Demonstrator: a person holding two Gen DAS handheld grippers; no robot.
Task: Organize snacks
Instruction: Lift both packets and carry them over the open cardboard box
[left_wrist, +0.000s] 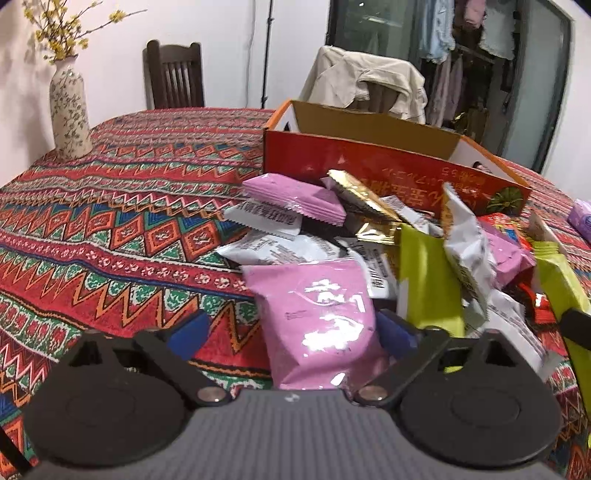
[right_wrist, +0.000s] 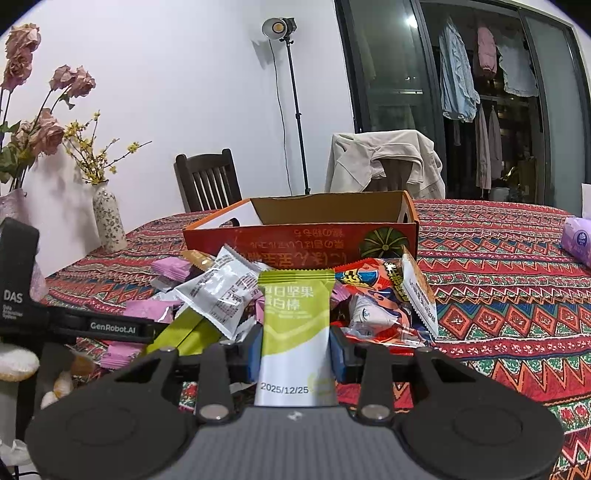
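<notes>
A heap of snack packets (left_wrist: 369, 236) lies on the patterned tablecloth in front of an open orange-red cardboard box (left_wrist: 373, 162) (right_wrist: 295, 236). In the left wrist view my left gripper (left_wrist: 291, 332) is open around a pink packet (left_wrist: 321, 310). Its right pad (left_wrist: 395, 334) is at the packet's edge, while the left pad (left_wrist: 188, 330) stands clear of it. My right gripper (right_wrist: 295, 354) is shut on a green-and-white bar packet (right_wrist: 295, 325), held upright above the near side of the heap. The same green packet (left_wrist: 557, 284) shows at the right edge of the left wrist view.
A flowered vase (left_wrist: 70, 110) (right_wrist: 107, 221) stands at the table's far left, and a purple tissue pack (right_wrist: 576, 240) at the right. Two chairs stand behind the table, one draped with a beige jacket (right_wrist: 384, 162). Bare tablecloth (left_wrist: 110, 221) stretches left of the heap.
</notes>
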